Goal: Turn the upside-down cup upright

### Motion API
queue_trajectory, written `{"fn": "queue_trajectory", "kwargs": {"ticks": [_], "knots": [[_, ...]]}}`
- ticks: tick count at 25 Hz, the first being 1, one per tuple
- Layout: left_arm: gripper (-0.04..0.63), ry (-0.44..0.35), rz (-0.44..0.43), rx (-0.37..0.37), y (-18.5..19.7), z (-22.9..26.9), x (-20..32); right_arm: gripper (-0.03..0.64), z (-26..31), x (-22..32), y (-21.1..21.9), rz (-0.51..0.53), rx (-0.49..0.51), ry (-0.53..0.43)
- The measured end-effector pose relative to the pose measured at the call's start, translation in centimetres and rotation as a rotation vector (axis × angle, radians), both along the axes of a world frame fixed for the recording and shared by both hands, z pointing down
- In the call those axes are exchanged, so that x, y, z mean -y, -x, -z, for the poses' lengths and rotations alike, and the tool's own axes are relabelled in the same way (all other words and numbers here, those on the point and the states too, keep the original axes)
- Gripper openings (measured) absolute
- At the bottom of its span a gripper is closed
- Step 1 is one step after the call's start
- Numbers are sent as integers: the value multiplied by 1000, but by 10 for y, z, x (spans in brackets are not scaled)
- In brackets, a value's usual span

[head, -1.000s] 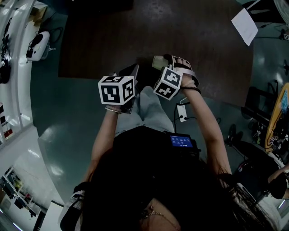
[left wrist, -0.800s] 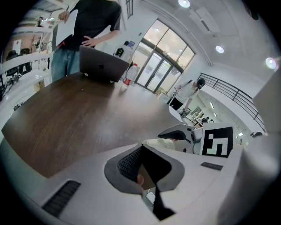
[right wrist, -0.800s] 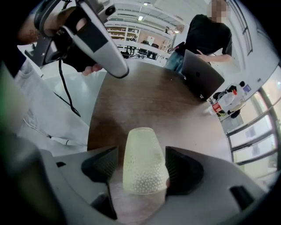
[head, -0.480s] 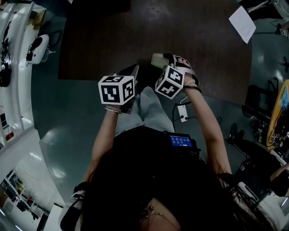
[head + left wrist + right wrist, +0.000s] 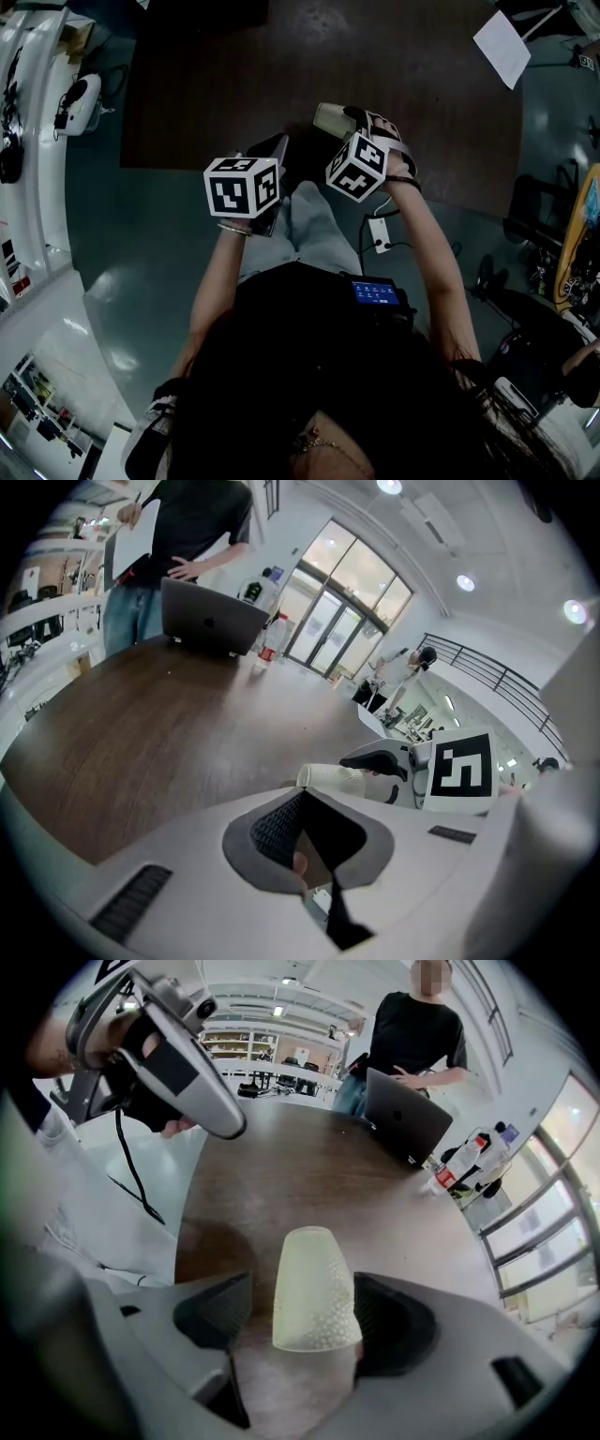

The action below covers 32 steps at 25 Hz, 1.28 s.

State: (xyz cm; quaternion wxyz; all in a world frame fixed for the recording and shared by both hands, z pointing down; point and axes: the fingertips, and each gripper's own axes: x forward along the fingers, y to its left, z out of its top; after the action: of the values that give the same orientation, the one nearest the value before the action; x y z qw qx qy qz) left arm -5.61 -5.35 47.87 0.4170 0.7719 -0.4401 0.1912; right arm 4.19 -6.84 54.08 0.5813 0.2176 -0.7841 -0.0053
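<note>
The cup (image 5: 312,1288) is pale, frosted and dimpled. It sits between the pads of my right gripper (image 5: 305,1321), closed end pointing away and open rim toward the camera. The right gripper (image 5: 345,120) is shut on it over the near part of the dark wooden table (image 5: 216,84). In the head view the cup (image 5: 328,117) juts left from the jaws, and the left gripper view shows the cup (image 5: 333,778) lying nearly level. My left gripper (image 5: 302,799) hangs at the table's front edge, left of the cup, jaws shut on nothing.
A person (image 5: 412,1026) stands at the far side of the table behind an open laptop (image 5: 405,1119). Bottles (image 5: 459,1166) stand next to the laptop. A white sheet (image 5: 504,49) lies at the table's far right. A cable and plug block (image 5: 378,234) lie on the floor.
My right gripper has carried the cup a little farther in over the table and rolled slightly. The left gripper has stayed where it was.
</note>
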Motion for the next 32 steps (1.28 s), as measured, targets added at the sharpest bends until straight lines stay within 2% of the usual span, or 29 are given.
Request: {"fn": "queue_trajectory", "kwargs": {"ticks": [4, 8, 13, 19, 22, 26, 32], "knots": [[2, -2, 0, 1, -1, 1, 0, 328, 4, 3, -2, -16, 18, -16], [2, -1, -5, 1, -2, 1, 1, 328, 13, 8, -3, -56, 88, -35], [2, -2, -13, -1, -2, 0, 2, 328, 28, 15, -5, -153, 258, -48], [2, 4, -26, 3, -16, 3, 10, 330, 42, 22, -29, -285, 481, -51], [2, 6, -33, 7, -19, 2, 10, 337, 38, 19, -37, -332, 553, -51], [2, 7, -43, 16, -21, 1, 8, 357, 23, 12, -42, -349, 582, -38], [2, 13, -53, 31, -24, 1, 5, 368, -3, 4, -39, -341, 549, 1]]}}
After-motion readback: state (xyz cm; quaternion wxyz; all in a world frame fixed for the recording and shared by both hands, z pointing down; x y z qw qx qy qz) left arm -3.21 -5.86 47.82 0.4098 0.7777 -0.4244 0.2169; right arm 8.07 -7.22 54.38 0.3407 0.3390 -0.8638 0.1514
